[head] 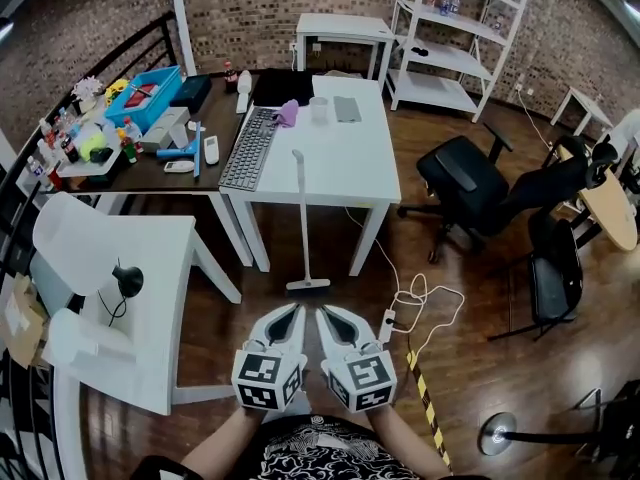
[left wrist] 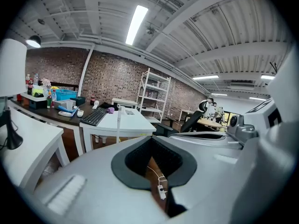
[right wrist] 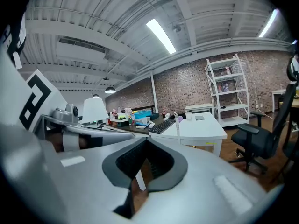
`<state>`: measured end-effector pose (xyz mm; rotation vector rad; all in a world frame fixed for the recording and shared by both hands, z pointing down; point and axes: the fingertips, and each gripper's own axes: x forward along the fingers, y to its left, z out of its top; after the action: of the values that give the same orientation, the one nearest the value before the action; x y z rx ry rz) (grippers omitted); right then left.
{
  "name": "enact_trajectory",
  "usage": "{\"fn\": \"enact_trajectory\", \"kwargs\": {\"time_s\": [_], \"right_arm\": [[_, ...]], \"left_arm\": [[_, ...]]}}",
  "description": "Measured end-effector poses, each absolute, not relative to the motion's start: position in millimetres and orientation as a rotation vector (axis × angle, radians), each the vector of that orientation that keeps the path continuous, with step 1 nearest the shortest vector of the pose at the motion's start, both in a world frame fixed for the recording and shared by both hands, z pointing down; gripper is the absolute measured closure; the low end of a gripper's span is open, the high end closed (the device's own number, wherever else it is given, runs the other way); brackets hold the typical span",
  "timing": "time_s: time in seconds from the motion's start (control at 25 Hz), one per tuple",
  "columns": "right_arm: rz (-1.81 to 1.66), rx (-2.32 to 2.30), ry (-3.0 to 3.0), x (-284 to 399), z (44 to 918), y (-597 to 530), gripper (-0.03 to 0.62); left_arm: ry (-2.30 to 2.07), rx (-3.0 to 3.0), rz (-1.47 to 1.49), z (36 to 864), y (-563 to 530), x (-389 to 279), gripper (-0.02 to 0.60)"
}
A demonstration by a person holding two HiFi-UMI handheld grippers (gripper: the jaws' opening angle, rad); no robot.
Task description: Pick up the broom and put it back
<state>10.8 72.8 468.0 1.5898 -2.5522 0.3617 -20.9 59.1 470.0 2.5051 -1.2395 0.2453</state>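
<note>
Left gripper (head: 292, 311), right gripper (head: 325, 311) both closed, empty. Broom (head: 303, 218) stands against white surface (head: 362, 160) ahead. Imo open one early, clamp mid-handle.

Broom (head: 303, 218) upright before the desk (head: 370, 168)
Keyboard (head: 247, 148) on the desk (left side); chair (head: 465, 183) to its right, shelf (head: 450, 28) behind.

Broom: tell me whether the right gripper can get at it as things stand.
Probably yes. The broom stands upright against the white table, its head on the floor ahead of the right gripper, with bare floor between. The jaws are shut, so they must open first.
</note>
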Motion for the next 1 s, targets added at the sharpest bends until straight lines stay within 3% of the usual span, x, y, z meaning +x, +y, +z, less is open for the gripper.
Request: {"fn": "enact_trajectory", "kwargs": {"time_s": [1.0], "right_arm": [[0.353, 1.631, -2.501, -47, 464, -29, 0.594]], "left_arm": [[-1.200, 2.516, 0.171, 466, -39, -84, 0.577]]}}
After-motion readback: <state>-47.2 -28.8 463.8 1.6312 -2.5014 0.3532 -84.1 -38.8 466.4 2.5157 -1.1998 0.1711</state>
